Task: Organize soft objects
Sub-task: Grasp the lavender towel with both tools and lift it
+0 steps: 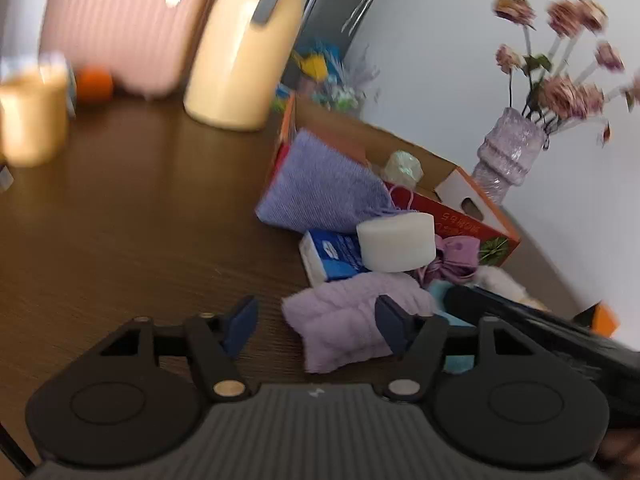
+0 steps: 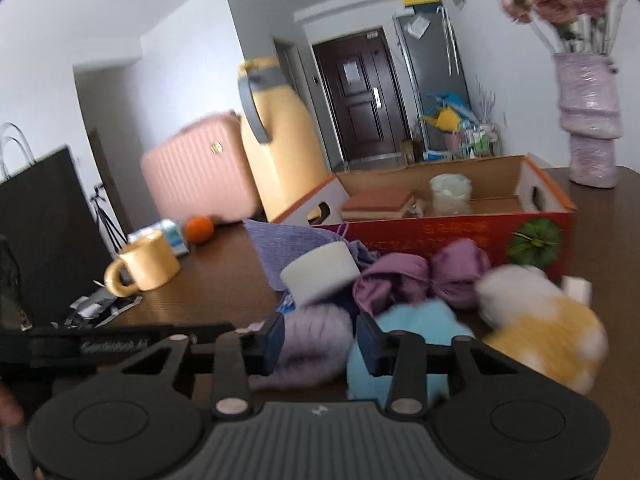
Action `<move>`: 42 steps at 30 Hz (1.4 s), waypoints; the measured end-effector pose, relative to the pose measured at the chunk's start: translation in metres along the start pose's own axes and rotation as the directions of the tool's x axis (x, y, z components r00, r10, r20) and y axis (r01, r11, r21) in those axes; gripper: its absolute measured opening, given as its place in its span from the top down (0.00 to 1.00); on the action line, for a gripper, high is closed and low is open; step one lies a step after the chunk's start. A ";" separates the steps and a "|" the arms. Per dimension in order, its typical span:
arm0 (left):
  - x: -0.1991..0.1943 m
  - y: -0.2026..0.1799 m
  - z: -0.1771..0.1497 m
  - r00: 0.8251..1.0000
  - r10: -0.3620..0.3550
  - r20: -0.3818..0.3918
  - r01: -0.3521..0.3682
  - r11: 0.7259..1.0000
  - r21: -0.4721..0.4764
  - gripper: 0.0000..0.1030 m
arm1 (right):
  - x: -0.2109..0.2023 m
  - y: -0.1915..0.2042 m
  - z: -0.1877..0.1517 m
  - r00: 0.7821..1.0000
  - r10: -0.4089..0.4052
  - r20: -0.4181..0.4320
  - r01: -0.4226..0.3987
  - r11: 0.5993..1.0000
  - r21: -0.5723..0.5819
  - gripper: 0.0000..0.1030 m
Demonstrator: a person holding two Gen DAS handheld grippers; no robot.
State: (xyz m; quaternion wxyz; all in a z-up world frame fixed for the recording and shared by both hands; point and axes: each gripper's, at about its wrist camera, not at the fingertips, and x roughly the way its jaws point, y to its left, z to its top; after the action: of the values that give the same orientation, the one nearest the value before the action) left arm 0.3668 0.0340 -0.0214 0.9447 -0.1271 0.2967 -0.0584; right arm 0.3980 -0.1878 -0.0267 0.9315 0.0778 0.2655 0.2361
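A heap of soft things lies on the brown table in front of a red cardboard box (image 2: 440, 236). My left gripper (image 1: 316, 326) is open low over a lilac fluffy cloth (image 1: 340, 320); its right finger overlaps the cloth and its left finger stands clear. My right gripper (image 2: 320, 340) is open with the same lilac cloth (image 2: 316, 332) in its gap and a light blue cloth (image 2: 416, 316) under its right finger. Behind lie a white round sponge (image 2: 320, 272), purple pouches (image 2: 424, 276), a purple knit cloth (image 1: 320, 184), a blue tissue pack (image 1: 332, 254) and a yellow-white plush (image 2: 540, 320).
The box holds a brown sponge (image 2: 380, 200) and a pale wrapped roll (image 2: 450, 192). A lilac vase (image 2: 592, 136) with flowers stands to its right. A yellow jug (image 2: 280, 140), pink case (image 2: 196, 168), mug (image 2: 148, 264), orange (image 2: 199, 229) and black bag (image 2: 44, 220) stand at the left.
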 end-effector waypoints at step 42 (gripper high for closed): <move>-0.095 -0.024 -0.086 0.970 -0.192 -0.149 0.202 0.978 0.057 0.54 | -0.125 0.024 -0.103 0.998 0.010 -0.057 -0.003 0.993 0.115 0.71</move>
State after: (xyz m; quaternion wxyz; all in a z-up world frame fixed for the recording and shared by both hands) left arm 0.2388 0.0108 -0.0306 0.9146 -0.1176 0.3469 -0.1714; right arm 0.2404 -0.2249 -0.0500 0.9168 0.1252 0.3049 0.2257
